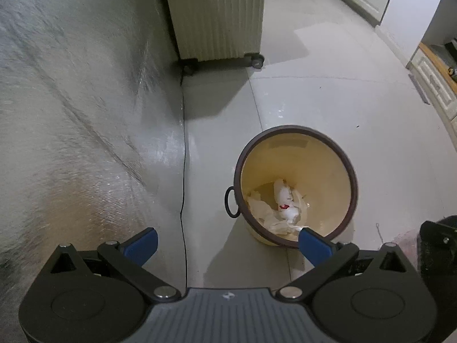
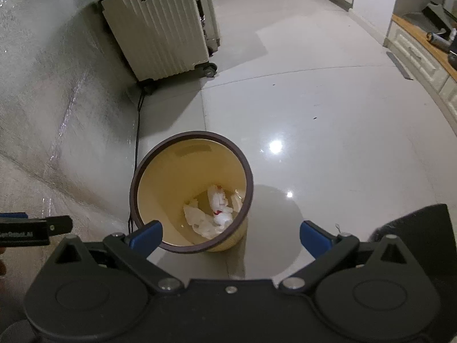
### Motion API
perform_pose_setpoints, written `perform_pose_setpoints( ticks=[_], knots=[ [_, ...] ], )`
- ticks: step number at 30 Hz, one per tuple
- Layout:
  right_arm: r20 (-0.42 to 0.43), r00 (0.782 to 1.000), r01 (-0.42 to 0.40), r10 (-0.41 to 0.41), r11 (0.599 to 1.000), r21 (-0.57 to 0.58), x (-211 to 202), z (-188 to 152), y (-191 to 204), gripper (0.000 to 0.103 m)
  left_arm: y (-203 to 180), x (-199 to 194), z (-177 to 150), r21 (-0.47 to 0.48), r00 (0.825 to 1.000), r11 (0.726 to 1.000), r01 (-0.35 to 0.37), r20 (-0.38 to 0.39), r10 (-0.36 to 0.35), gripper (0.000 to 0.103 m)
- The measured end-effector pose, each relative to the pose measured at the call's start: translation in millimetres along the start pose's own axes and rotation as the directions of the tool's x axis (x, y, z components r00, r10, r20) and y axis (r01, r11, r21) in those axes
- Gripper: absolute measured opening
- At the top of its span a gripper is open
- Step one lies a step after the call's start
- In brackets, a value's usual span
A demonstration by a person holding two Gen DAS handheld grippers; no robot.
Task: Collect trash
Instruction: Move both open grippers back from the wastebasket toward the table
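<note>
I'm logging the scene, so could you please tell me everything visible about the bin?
The bin is a round, open-topped pail, apparently plastic, cream-yellow inside and out with a dark brown rim. A dark ring handle hangs at one side. It stands upright on the glossy tiled floor, near a black cable, and has no liner. Crumpled white tissues, one with a red spot, lie at its bottom. Neither gripper touches it.

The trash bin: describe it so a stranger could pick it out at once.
Start from the ribbed cream suitcase standing by the silvery covered surface, then come forward across the glossy tiled floor. The trash bin stands there alone, a round yellow bucket with a dark brown rim. Nothing else is open-topped, with crumpled white paper at the bottom.
</note>
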State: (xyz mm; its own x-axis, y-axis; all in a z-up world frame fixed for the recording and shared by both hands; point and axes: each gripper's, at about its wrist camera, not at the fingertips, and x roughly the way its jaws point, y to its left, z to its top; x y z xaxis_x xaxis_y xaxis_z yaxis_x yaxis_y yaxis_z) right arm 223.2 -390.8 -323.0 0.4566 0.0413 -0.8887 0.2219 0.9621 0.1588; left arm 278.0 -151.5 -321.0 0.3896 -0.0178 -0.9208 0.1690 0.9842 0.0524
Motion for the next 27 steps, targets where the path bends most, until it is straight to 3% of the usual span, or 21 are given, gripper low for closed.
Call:
perform_pose_setpoints(
  ticks=[15,27],
  knots=[
    [0.060,0.997,0.046,-0.047,0.999,0.020,-92.0,-14.5,-1.6,0.103,-5.0,-105.9,-21.4,0.015,0.994,1.000,0.021,0.109,-0.023,0.103],
    [0.203,0.978,0.054,-0.057,0.998,0.016,-201.8,-31.0,5.4,0.103,-15.4,-212.3,-38.1,0.071,0.966,0.996,0.048,0.252,-0.065,0.103]
  ],
)
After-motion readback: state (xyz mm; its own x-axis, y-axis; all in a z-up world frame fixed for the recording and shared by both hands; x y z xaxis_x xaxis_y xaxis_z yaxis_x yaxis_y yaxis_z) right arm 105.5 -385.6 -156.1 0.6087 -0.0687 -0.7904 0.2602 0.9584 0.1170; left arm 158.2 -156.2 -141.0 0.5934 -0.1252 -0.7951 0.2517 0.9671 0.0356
